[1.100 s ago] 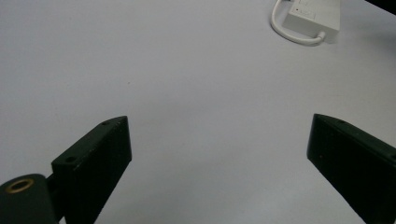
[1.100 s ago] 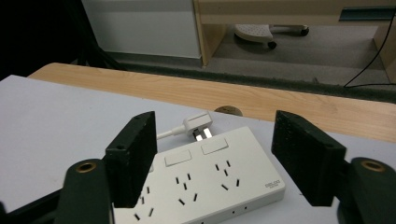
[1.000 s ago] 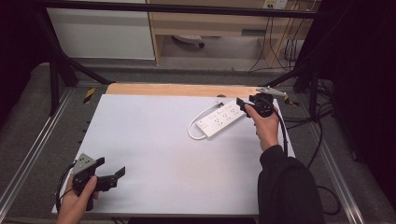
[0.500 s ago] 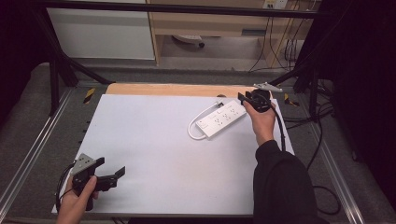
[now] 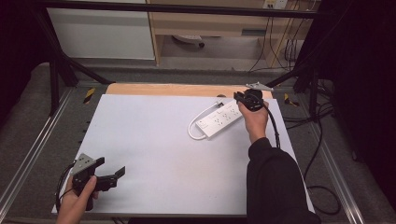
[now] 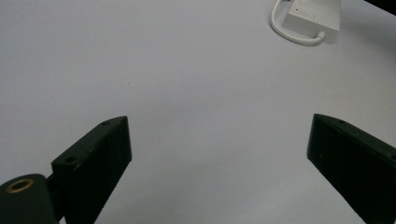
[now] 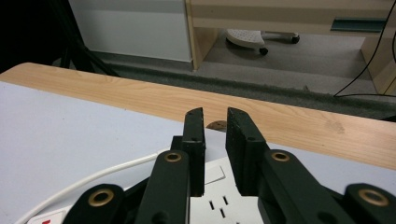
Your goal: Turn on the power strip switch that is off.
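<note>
A white power strip [image 5: 219, 120] lies at the far right of the white table top [image 5: 159, 149], its white cord looping off its left end. My right gripper [image 5: 237, 97] hovers over the strip's far end, near the wooden edge. In the right gripper view its jaws stand almost together with only a thin gap and nothing between them [image 7: 215, 116], the power strip [image 7: 219, 196] just beneath. My left gripper [image 5: 111, 166] rests at the near left corner, wide open and empty [image 6: 218, 123]. The power strip [image 6: 312, 14] shows far off in the left gripper view.
A wooden strip [image 5: 177, 89] runs along the table's far edge. Black cables [image 5: 322, 140] hang off the right side by the metal rail. A white cabinet [image 5: 100, 32] and wooden furniture stand behind on the floor.
My right gripper has crept a little toward the table's far edge over the end of the power strip. The left gripper has stayed put.
</note>
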